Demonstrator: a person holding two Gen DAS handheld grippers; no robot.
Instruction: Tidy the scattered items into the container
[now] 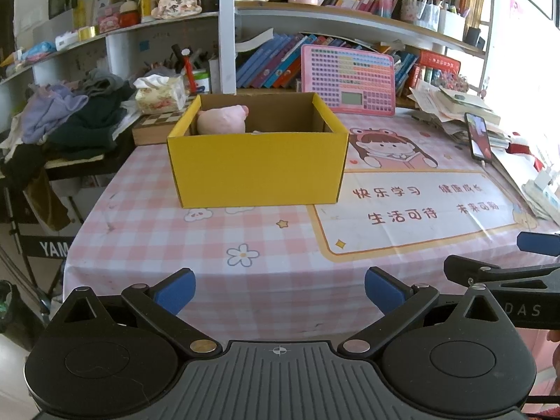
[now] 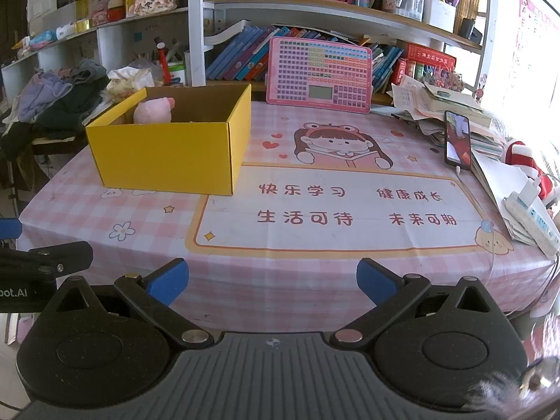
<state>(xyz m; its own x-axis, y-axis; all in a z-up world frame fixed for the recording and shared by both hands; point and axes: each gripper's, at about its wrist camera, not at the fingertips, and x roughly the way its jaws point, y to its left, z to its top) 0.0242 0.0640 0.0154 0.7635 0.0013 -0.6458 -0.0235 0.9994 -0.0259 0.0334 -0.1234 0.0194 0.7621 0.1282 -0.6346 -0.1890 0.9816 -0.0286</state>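
With both jaws apart and empty, your left gripper [image 1: 279, 288] and right gripper [image 2: 272, 280] risk snagging the phone [image 2: 456, 140] cable right of the yellow cardboard box [image 2: 168, 147] (pink plush [image 2: 154, 110] already inside).

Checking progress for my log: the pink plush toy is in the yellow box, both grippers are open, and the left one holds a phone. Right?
Not quite. The left gripper holds nothing, as the left wrist view shows; the phone leans on papers at the table's right. The pink plush toy is in the yellow box, and the right gripper is open too.
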